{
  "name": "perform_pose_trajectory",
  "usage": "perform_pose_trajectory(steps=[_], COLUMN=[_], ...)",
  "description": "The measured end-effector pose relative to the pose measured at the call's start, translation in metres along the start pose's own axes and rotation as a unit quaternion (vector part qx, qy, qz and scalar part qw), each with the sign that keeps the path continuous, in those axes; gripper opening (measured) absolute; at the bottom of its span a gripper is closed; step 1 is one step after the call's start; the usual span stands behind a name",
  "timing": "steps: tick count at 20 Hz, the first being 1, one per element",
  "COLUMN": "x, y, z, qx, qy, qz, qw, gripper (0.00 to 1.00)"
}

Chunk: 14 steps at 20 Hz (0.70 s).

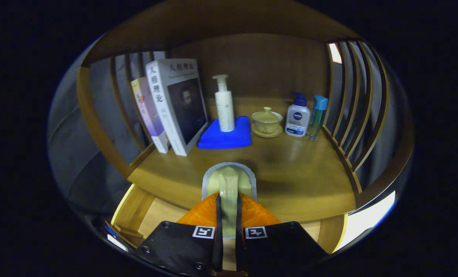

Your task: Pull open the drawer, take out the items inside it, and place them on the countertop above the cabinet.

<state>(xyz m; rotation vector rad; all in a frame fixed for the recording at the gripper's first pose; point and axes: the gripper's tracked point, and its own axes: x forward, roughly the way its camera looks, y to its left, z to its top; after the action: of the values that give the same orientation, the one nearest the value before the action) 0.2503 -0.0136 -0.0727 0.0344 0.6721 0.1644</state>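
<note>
**One item held over the countertop's front edge**

Two fingers (229,215) were closed on a pale sponge-like pad (229,181) with a grey backing, and both pressed on its narrow lower part, so the gripper (229,227) was clamped on that item. The pad stood upright out of the fingertips, its long axis running straight ahead and up from them, and its rounded top rose just past the near edge of the countertop (290,181).

Below and beside the fingers lay the open drawer (156,215), with its pale wooden floor and left wall in sight; whether anything more lay in it could not be told. Directly ahead of the pad stretched a bare patch of wood, and this looked like the relation that mattered: free surface lay straight forward of the tool, with nothing between pad and shelf contents. As a judgement, the carry seemed nearly done, and a short advance and a lowering should set the pad down.

Beyond that bare patch sat a blue cloth (225,136) with a white pump bottle (224,104) on it. Left of it leaned two books (175,104). To the right stood a lidded teacup (266,121), then a blue-capped lotion bottle (297,119) and a slim teal-capped bottle (317,117) close to the slatted side rail (352,100).
</note>
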Motion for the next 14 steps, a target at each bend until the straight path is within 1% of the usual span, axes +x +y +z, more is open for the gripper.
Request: perform_pose_trajectory(steps=[4,9,11,13,14], x=[0.017,0.042,0.048,0.049,0.051], y=[-0.007,-0.02,-0.023,-0.03,-0.034], z=[0.022,0.035,0.039,0.044,0.043], qx=[0.05,0.067,0.08,0.104,0.112], qy=[-0.018,-0.011,-0.022,-0.042,-0.047], qz=[-0.005,-0.026,-0.03,-0.04,-0.045], qw=[0.999,0.997,0.996,0.993,0.992], gripper=[0.14,0.15,0.18,0.18,0.21])
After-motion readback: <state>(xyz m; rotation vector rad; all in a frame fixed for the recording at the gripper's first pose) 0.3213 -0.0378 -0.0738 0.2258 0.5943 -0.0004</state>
